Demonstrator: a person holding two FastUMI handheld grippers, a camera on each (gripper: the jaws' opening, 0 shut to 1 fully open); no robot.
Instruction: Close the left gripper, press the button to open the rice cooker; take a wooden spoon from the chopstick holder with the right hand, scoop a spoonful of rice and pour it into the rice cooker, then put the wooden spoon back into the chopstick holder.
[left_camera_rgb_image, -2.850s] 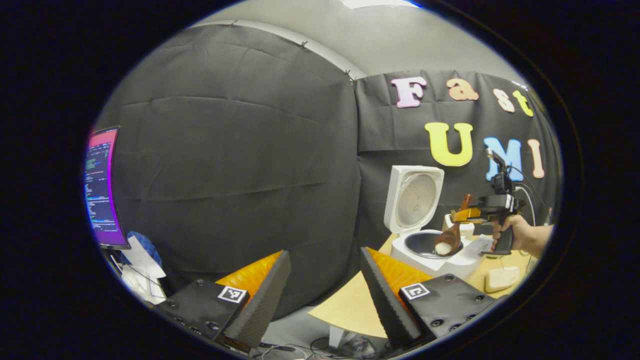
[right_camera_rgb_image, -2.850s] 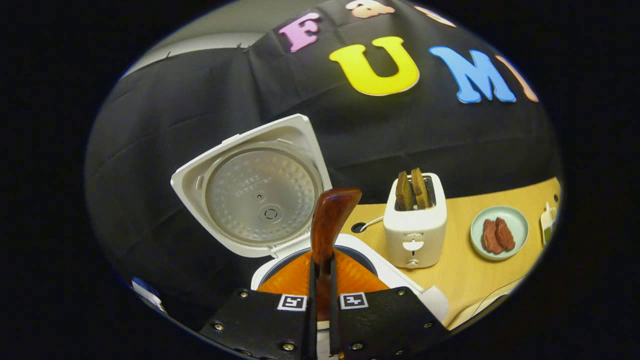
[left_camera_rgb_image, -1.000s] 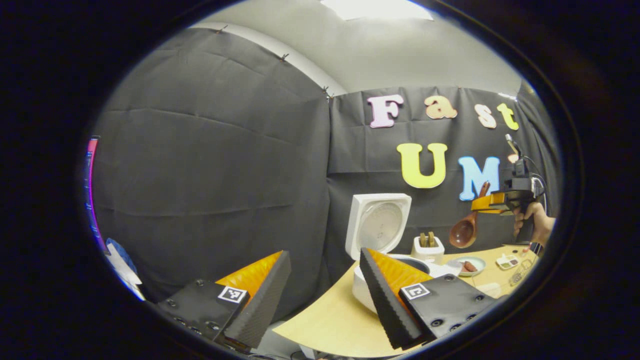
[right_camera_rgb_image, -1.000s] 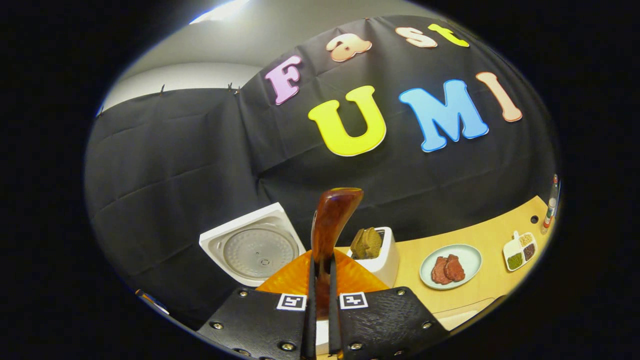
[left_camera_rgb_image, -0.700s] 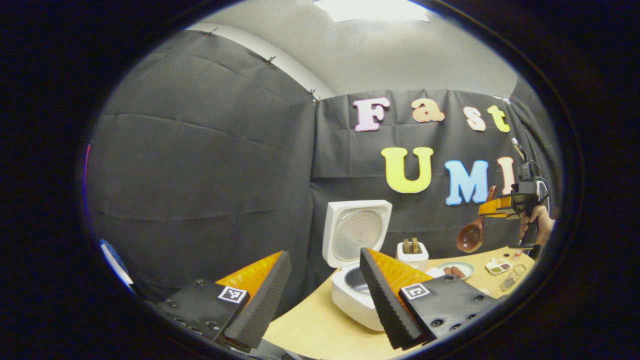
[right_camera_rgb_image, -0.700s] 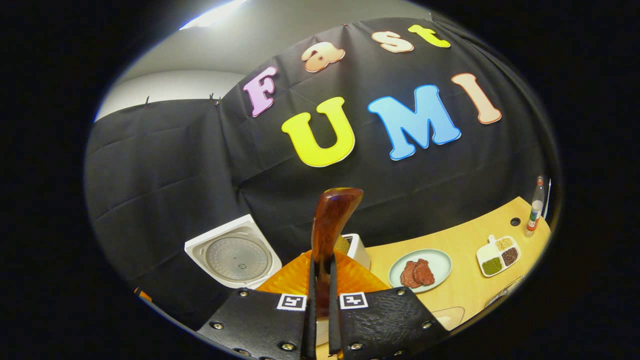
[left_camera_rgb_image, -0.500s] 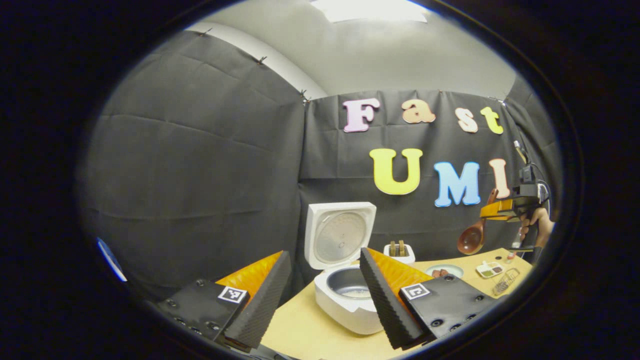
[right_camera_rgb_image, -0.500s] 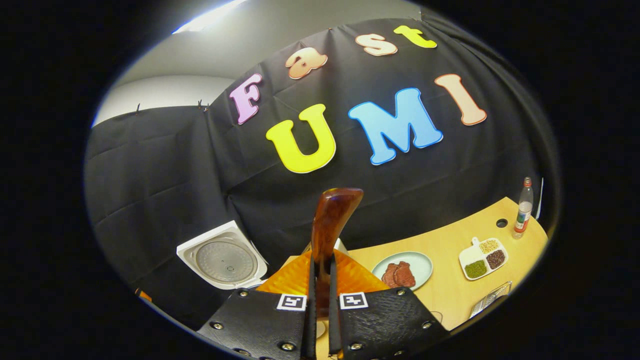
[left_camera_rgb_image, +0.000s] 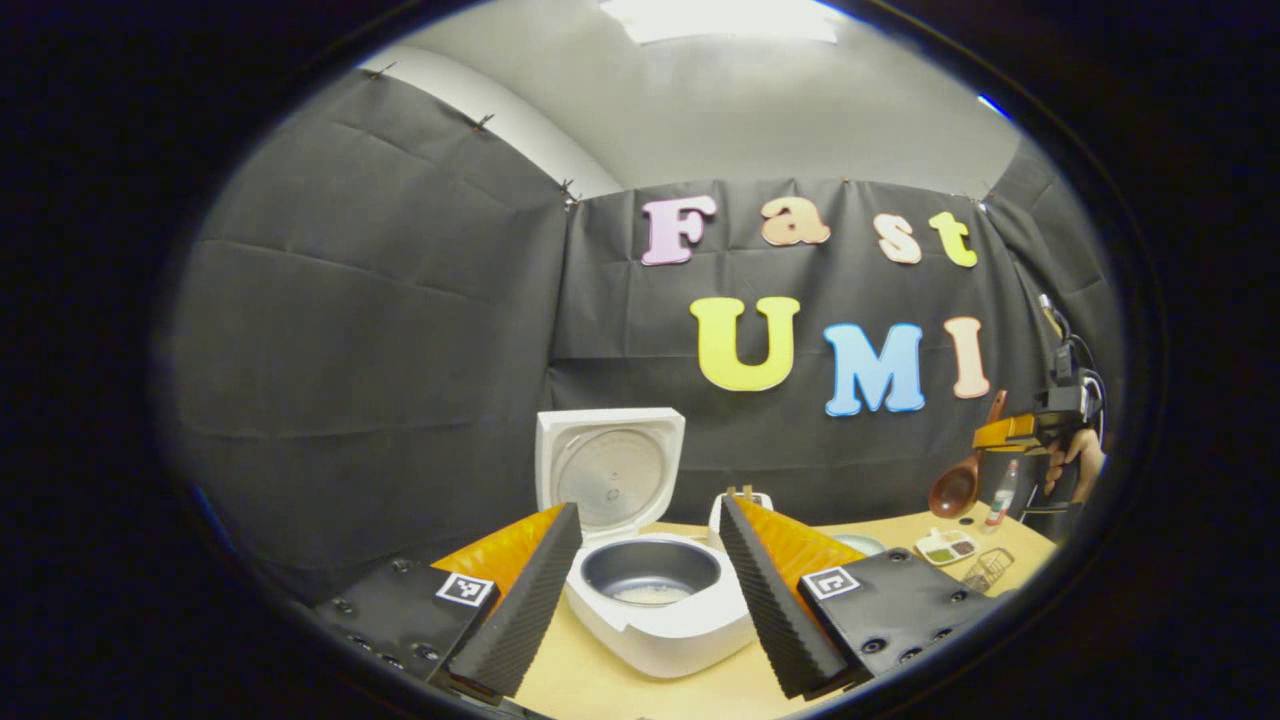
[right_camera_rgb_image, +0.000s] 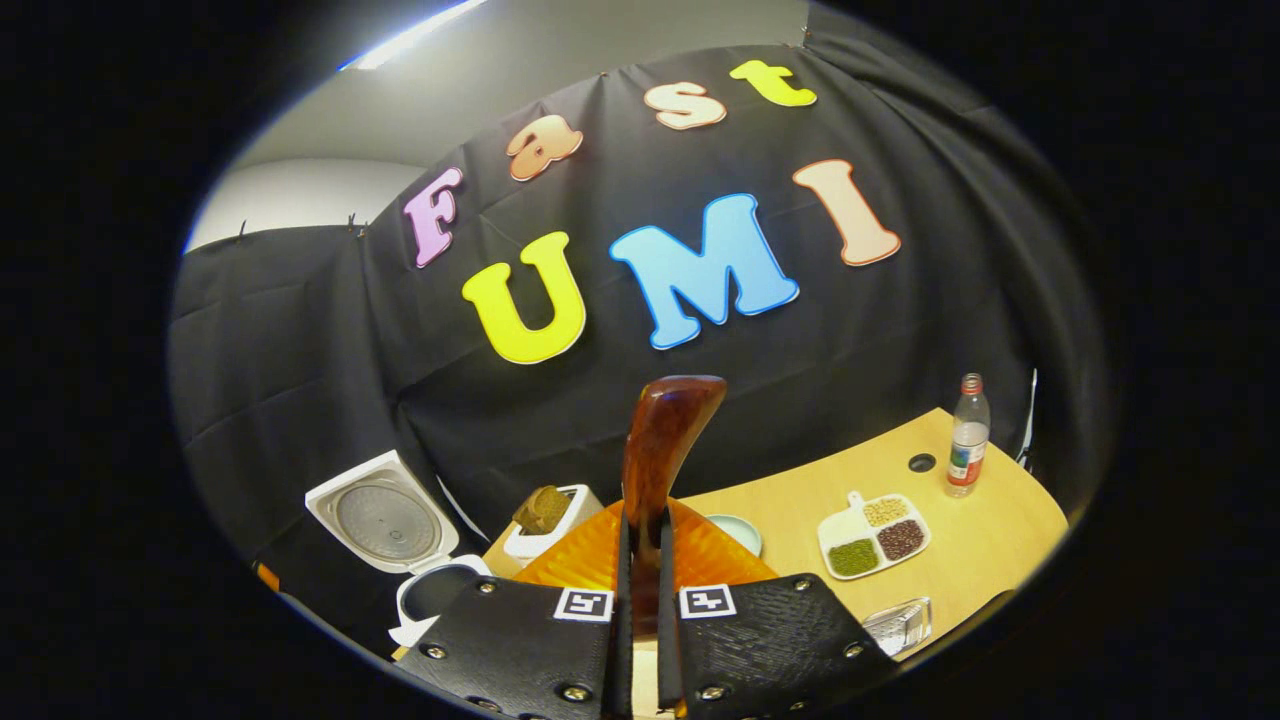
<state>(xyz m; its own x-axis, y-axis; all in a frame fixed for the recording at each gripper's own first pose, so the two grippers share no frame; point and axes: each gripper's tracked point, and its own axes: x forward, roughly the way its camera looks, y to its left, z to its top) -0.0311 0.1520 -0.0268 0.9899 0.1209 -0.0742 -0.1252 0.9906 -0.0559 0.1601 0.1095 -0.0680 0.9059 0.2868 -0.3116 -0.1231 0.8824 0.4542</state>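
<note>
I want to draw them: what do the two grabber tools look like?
The left gripper has two wedge-shaped jaws with ridged inner faces, on bolted plates that each carry a square black-and-white marker. The right gripper has the same plates and markers, plus a dark handle and thin cables.

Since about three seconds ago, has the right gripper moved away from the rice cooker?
Yes. The right gripper, shut on the wooden spoon, was over the rice cooker; now it is far right, near the bottle.

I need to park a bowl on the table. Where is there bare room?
Bare table lies between the divided dish and the bottle. It is crowded around the rice cooker and toaster.
</note>
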